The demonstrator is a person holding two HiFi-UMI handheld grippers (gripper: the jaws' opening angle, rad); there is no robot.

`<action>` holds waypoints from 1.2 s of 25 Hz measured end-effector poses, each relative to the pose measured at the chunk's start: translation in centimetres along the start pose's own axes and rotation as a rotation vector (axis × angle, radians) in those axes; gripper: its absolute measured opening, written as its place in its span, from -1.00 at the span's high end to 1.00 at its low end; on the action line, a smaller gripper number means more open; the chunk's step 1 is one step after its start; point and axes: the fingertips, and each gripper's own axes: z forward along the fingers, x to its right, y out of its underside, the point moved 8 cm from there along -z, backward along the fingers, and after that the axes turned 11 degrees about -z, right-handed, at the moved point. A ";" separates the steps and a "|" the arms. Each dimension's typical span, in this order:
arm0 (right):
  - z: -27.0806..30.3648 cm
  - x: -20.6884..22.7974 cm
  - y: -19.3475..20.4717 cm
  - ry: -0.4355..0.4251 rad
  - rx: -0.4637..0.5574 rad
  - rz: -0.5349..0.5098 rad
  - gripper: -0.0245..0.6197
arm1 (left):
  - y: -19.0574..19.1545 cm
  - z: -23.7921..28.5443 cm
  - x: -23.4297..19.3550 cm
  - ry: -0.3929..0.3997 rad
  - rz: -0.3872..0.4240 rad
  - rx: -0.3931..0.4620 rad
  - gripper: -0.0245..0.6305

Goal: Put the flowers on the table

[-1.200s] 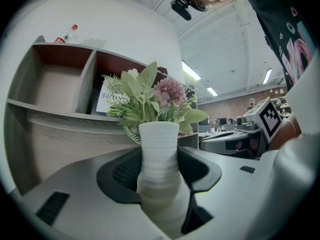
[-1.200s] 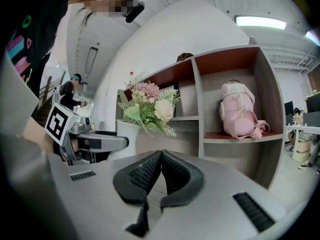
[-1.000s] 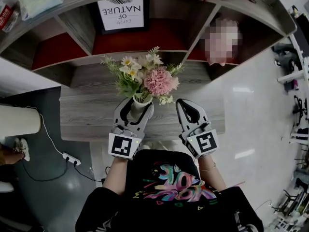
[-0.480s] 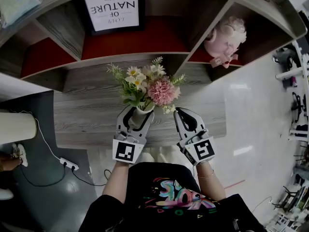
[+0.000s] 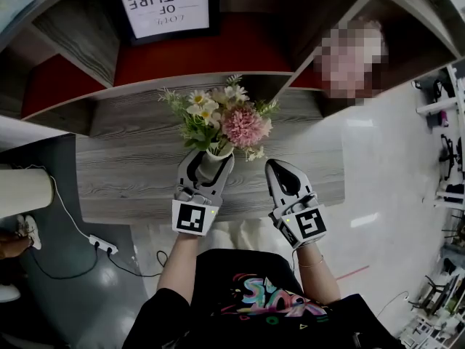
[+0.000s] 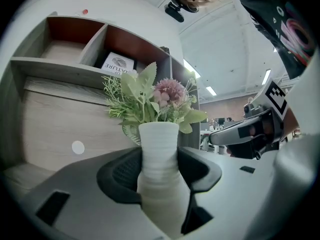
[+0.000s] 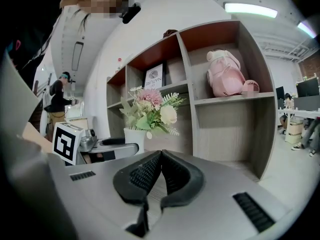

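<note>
A bunch of pink, white and green flowers (image 5: 221, 118) stands in a white ribbed vase (image 6: 159, 164). My left gripper (image 5: 207, 158) is shut on the vase's narrow neck and holds it upright over the front part of the grey wooden table (image 5: 123, 177). Whether the vase's base touches the table is hidden. My right gripper (image 5: 281, 168) hovers just right of the vase, shut, with nothing between its pads. In the right gripper view the flowers (image 7: 150, 109) and the left gripper (image 7: 107, 145) show to the left, beyond the closed right gripper (image 7: 160, 160).
Behind the table stands a shelf unit with red-backed compartments, a framed sign (image 5: 166, 6) and a pink plush toy (image 7: 225, 74). A white cylinder (image 5: 25, 191) and a power strip (image 5: 102, 244) with its cable lie at the left on the floor.
The head view has shifted a little towards the shelf. Both grippers and the vase stay at nearly the same place, and the grip on the vase is unchanged.
</note>
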 end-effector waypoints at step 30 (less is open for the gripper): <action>0.5 0.1 1.1 0.012 -0.101 0.020 0.87 | 2.5 -2.9 -0.8 0.030 -0.013 -0.032 0.18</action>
